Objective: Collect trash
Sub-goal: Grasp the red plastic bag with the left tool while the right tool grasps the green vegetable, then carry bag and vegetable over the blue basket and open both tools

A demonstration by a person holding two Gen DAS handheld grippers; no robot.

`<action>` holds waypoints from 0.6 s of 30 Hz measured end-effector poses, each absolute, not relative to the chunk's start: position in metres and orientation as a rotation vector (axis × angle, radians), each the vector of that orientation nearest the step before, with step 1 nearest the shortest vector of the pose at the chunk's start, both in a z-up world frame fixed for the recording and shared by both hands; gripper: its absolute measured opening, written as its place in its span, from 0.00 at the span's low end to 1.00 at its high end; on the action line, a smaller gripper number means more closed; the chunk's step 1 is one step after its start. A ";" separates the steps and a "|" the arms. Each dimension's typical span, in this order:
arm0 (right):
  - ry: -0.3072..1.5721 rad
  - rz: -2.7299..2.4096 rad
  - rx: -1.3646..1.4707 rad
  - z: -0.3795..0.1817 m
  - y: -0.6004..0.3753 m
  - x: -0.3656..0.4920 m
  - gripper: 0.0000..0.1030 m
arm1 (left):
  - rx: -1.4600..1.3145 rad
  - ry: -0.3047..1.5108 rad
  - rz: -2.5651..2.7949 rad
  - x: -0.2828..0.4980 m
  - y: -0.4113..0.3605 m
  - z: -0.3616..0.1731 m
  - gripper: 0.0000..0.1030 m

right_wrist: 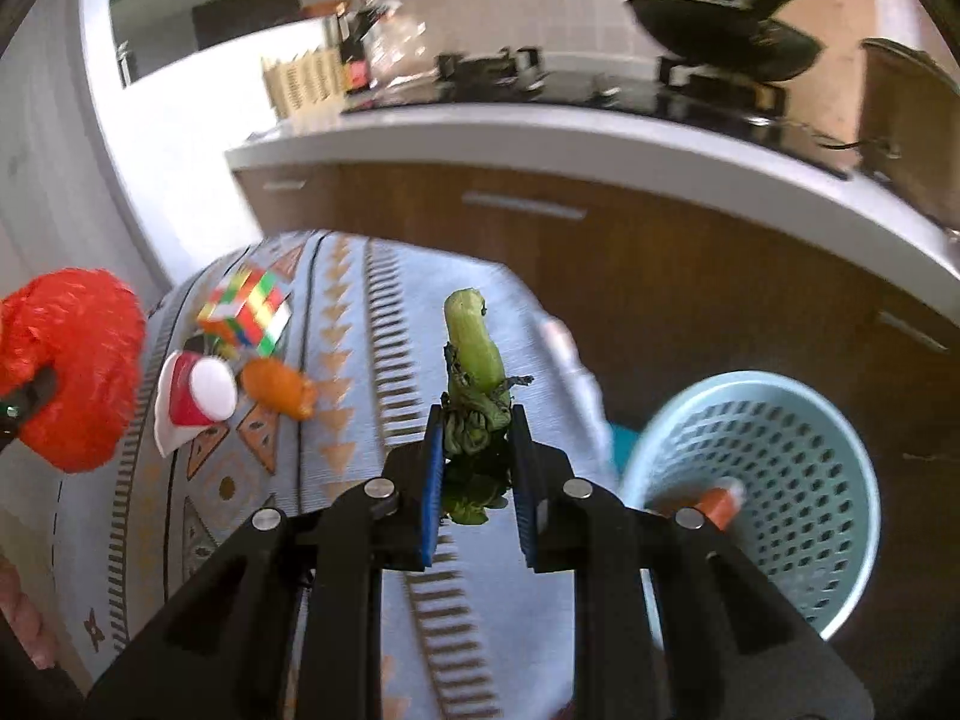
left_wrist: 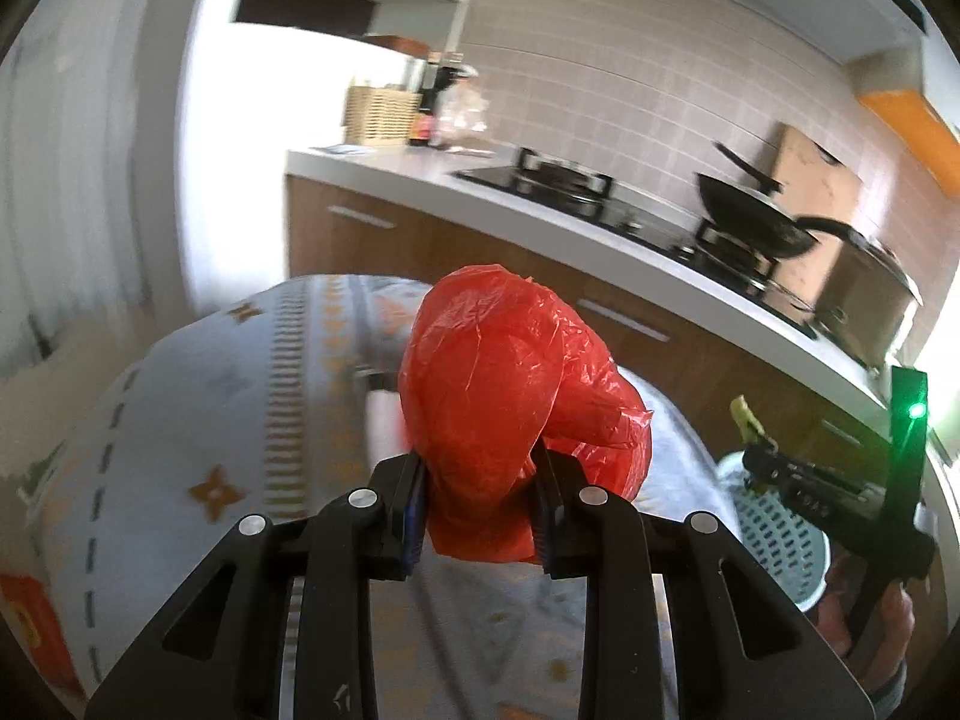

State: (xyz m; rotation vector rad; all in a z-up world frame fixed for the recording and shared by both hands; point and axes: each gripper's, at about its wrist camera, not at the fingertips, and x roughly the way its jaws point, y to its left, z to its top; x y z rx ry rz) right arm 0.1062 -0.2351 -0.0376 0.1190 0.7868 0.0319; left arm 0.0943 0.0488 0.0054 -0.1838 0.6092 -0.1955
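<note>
Holding trash in both grippers above the worktop [right_wrist: 360, 420], left gripper [left_wrist: 480, 504] clenched on the red bag [left_wrist: 498, 384], right gripper [right_wrist: 477, 462] on the vegetable scrap [right_wrist: 474, 348], we judge the carry under way, each next needing release over the blue basket [right_wrist: 780, 480].

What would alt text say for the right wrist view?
The right tongs grip a wilted green vegetable stalk above a patterned tablecloth. A pale blue perforated plastic basket sits lower right.

Tiled kitchen wall [left_wrist: 600, 60], wooden cabinets [right_wrist: 600, 252]
</note>
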 end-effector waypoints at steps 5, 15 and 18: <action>0.741 -0.059 0.134 -0.020 -0.282 0.087 0.17 | -0.149 0.613 -0.312 0.105 -0.010 0.012 0.25; 0.740 -0.226 0.200 -0.027 -0.371 0.063 0.17 | -0.081 0.690 -0.506 0.126 -0.129 -0.005 0.26; 0.759 -0.258 0.227 -0.037 -0.391 0.059 0.17 | -0.063 0.733 -0.548 0.134 -0.160 -0.018 0.26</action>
